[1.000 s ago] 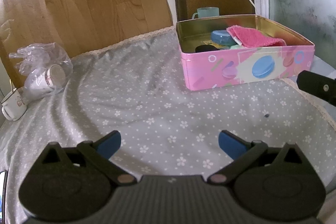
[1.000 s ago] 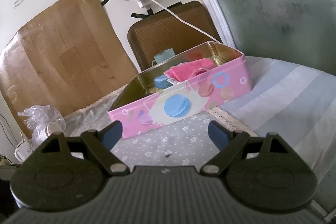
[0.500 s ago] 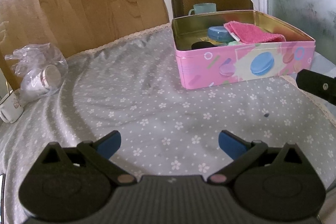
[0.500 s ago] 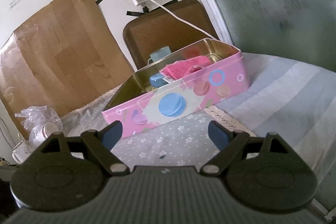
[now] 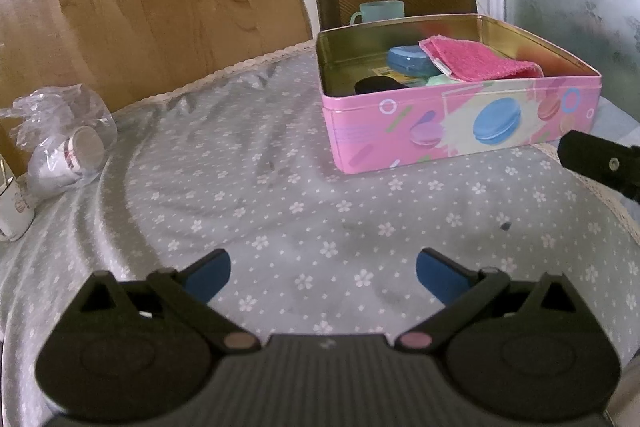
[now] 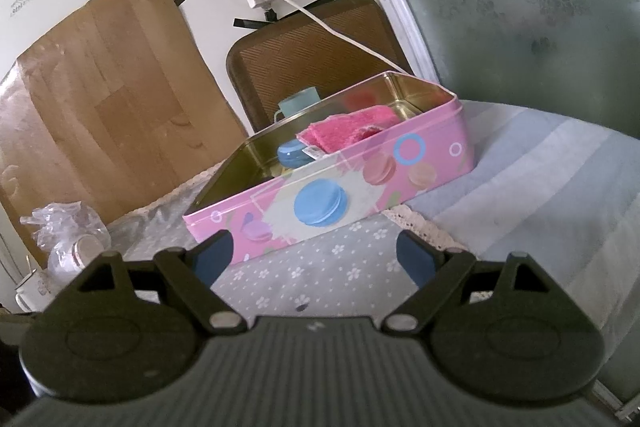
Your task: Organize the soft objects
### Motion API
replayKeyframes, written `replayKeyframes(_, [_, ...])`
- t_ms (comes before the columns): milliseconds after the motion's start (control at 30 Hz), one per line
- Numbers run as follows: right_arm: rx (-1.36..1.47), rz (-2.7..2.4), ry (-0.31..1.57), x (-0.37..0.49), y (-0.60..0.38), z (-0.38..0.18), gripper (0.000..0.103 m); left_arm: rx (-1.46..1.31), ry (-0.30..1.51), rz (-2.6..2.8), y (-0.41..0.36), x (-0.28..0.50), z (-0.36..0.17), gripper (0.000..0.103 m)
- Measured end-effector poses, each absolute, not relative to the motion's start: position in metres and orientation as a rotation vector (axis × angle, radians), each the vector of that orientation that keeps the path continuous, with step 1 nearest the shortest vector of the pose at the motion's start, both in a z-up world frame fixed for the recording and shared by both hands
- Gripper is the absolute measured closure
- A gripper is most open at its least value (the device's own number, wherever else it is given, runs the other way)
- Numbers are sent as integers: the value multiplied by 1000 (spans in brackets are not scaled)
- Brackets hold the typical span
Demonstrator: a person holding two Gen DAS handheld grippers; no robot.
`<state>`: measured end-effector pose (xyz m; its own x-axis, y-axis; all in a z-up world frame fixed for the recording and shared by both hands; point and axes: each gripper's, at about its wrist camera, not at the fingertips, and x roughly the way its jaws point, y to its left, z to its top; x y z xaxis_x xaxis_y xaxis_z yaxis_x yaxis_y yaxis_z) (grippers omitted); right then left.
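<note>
The left gripper (image 5: 323,269) was drawn slightly back and swung left, so the tin (image 5: 460,131) was shifted rightward in its view. The right gripper (image 6: 314,257) was lowered and brought nearer the tin (image 6: 332,195), which was seen larger and higher, above its fingers.

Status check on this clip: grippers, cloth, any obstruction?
Left gripper and right gripper open, empty. Pink cloth in pink tin. Nothing between grippers and tin.
</note>
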<state>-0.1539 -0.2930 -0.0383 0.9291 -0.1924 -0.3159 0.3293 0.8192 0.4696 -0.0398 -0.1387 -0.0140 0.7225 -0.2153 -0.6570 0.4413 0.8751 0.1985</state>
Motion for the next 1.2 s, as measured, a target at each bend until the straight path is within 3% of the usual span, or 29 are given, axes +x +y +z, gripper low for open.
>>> replayKeyframes(1200, [523, -280, 307, -131, -291, -41, 12, 340, 709, -390, -142, -20, -21, 0])
